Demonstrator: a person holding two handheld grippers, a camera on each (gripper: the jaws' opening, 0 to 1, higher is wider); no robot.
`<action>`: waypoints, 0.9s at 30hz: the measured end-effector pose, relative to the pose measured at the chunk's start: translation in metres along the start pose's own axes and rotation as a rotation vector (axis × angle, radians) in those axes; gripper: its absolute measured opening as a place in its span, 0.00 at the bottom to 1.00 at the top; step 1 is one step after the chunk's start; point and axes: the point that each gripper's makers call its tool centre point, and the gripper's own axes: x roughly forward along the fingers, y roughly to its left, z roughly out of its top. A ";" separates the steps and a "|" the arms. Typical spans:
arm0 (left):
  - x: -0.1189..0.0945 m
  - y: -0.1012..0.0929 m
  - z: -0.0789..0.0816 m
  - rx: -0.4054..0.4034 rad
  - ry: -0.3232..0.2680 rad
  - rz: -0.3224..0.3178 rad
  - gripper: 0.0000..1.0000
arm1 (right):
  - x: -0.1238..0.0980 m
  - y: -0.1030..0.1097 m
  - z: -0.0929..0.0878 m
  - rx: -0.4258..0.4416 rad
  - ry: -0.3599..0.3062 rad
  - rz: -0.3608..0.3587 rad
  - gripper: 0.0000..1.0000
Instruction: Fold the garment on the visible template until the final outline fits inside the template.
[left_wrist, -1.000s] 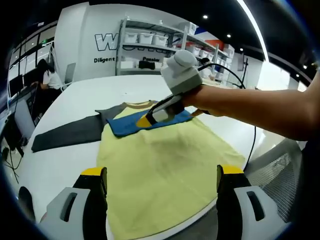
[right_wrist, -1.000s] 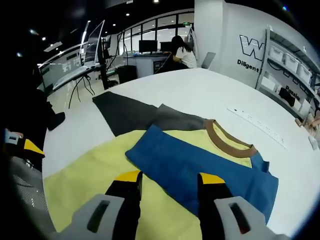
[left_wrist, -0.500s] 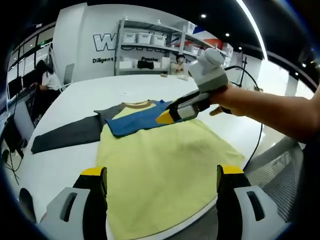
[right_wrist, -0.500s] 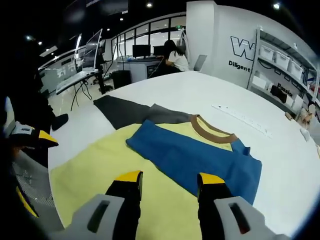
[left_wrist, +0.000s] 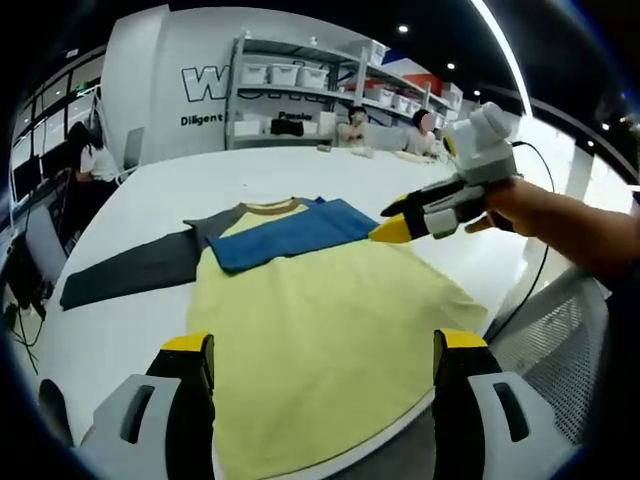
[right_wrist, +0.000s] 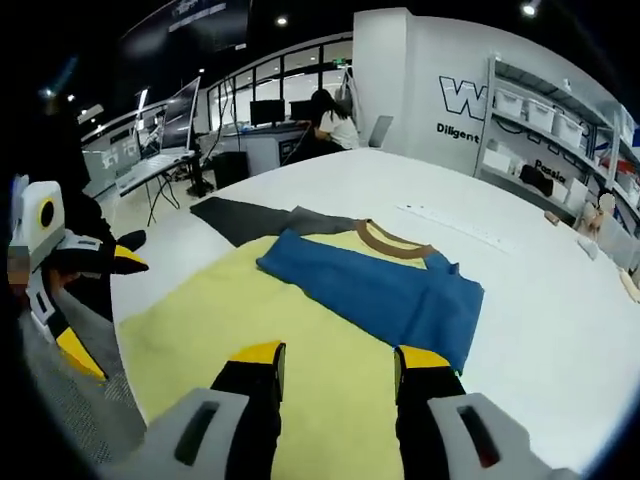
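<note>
Above the near hem, left tool (left_wrist: 312, 375) hangs with jaws spread wide, nothing between them. Right tool (right_wrist: 333, 375) sits above the shirt body, jaws parted, empty too; from the left gripper view the right tool (left_wrist: 392, 228) hovers off the cloth past the blue sleeve, yellow tips close together at that angle.

Garment (left_wrist: 320, 320): yellow long-sleeve shirt, flat on white desk (left_wrist: 250, 175), brown collar (right_wrist: 392, 240) at the far end. Blue sleeve (right_wrist: 375, 295) lies folded across the chest, its cuff end near the shoulder. Grey sleeve (left_wrist: 135, 270) is stretched out flat on the desk, well clear of the body. Near hem reaches the desk edge. No template outline can be made out under the cloth.

Step in hand, as judged: one sleeve is in, the other not yet; both tools are free between grasps. Next move likely calls for the left tool to reach the grey cuff, pinch it and carry it across over the blue sleeve, keeping the fold line along the body's side, before the hem is brought up toward the collar.
</note>
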 end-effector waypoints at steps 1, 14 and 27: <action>0.000 0.000 0.000 0.000 0.000 0.000 0.88 | -0.003 0.000 -0.001 0.008 -0.002 -0.002 0.42; -0.001 -0.003 0.000 -0.001 0.005 -0.004 0.87 | -0.048 0.010 -0.025 0.048 -0.019 -0.027 0.42; -0.002 0.000 0.000 -0.020 0.003 0.006 0.86 | -0.063 0.018 -0.043 0.067 -0.019 -0.038 0.41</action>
